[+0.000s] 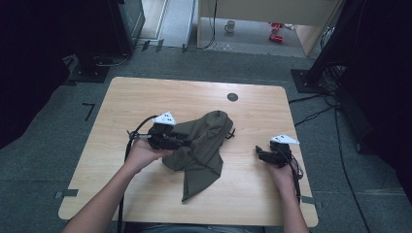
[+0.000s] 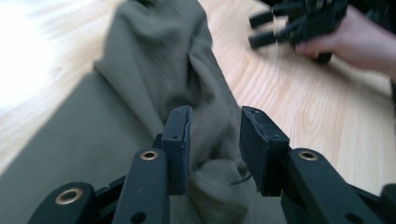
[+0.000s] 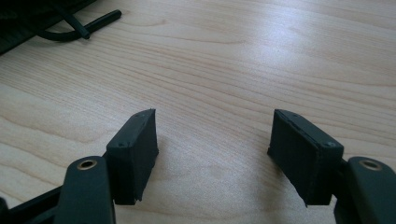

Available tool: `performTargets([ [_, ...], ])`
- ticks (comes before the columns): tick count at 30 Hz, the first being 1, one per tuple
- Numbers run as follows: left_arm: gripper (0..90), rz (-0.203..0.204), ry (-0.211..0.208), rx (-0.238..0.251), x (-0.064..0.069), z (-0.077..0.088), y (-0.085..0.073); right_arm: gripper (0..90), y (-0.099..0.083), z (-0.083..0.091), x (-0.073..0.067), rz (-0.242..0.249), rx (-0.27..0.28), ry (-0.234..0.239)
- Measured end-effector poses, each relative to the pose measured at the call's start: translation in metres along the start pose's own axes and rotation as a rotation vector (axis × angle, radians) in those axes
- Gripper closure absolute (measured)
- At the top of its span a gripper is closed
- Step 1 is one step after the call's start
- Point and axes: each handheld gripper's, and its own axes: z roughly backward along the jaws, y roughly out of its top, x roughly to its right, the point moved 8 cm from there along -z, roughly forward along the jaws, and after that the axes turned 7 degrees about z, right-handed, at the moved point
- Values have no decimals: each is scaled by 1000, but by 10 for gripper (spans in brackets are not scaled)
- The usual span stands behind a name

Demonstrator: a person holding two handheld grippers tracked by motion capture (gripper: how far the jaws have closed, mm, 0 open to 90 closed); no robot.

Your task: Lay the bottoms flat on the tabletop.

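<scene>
**Olive cloth heaped at mid-table**

Pale wooden table (image 1: 121, 97) carried your olive cloth (image 1: 204, 141), crumpled in a heap near its middle. Your left gripper (image 2: 215, 140) sat at the heap's left edge, jaws parted with a fold between them, not pinched. Your right gripper (image 3: 212, 154) rested well apart on bare wood, jaws spread.

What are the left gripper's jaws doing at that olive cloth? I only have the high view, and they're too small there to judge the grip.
Observer: In the left gripper view, the left gripper stands open. The olive cloth bunches up between and beyond the jaws, but the pads aren't pinching it.
Operator: And the right one, is anything in it?
Observer: The right gripper view shows the right gripper open over bare table, with nothing between the jaws.
</scene>
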Motion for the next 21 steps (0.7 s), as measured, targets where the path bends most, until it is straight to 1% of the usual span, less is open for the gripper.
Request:
performTargets([
  [2, 631, -31, 24, -33, 1, -7, -5, 318, 0, 0, 0, 0, 0, 0],
  [3, 649, -42, 37, -50, 0, -11, -8, 318, 0, 0, 0, 0, 0, 0],
  [4, 699, -25, 41, -86, -3, -18, -13, 318, 0, 0, 0, -1, 0, 0],
  [5, 760, -25, 41, -86, -3, -18, -13, 318, 0, 0, 0, -1, 0, 0],
  [6, 760, -16, 40, -97, -5, -21, -15, 318, 0, 0, 0, 0, 0, 0],
  [7, 868, -17, 41, -106, -6, -21, -16, 318, 0, 0, 0, -1, 0, 0],
  [8, 900, -9, 38, -106, -7, -21, -15, 317, 0, 0, 0, -1, 0, 0],
  [9, 900, -3, 27, -101, -6, -19, -12, 317, 0, 0, 0, -1, 0, 0],
  [10, 900, -10, 29, -70, -5, -12, -5, 318, 0, 0, 0, -1, 0, 0],
  [11, 900, -10, 29, -70, -5, -12, -5, 318, 0, 0, 0, -1, 0, 0],
  [12, 900, -9, 31, -41, -5, -6, 2, 318, 0, 0, 0, -1, 0, 0],
  [13, 900, -4, 30, -24, -6, -1, 6, 318, 0, 0, 0, -1, 0, 0],
  [15, 900, 15, 41, 24, -12, 12, 15, 318, 0, 0, 0, -1, 0, 0],
  [16, 900, 31, 49, 41, -17, 19, 19, 318, 0, 0, 0, -1, 0, 0],
  [17, 900, 41, 69, 63, -24, 26, 23, 318, 0, 0, 0, -1, 0, 0],
  [18, 900, 63, 82, 97, -34, 35, 28, 318, 0, 0, 0, -1, 0, 0],
  [19, 900, 79, 88, 114, -40, 40, 31, 318, 0, 0, 0, 0, 0, 0],
  [20, 900, 103, 106, 139, -51, 48, 34, 318, 0, 0, 0, 0, 0, 0],
  [21, 900, 110, 120, 144, -58, 52, 34, 318, 0, 0, 0, 0, 0, 0],
])
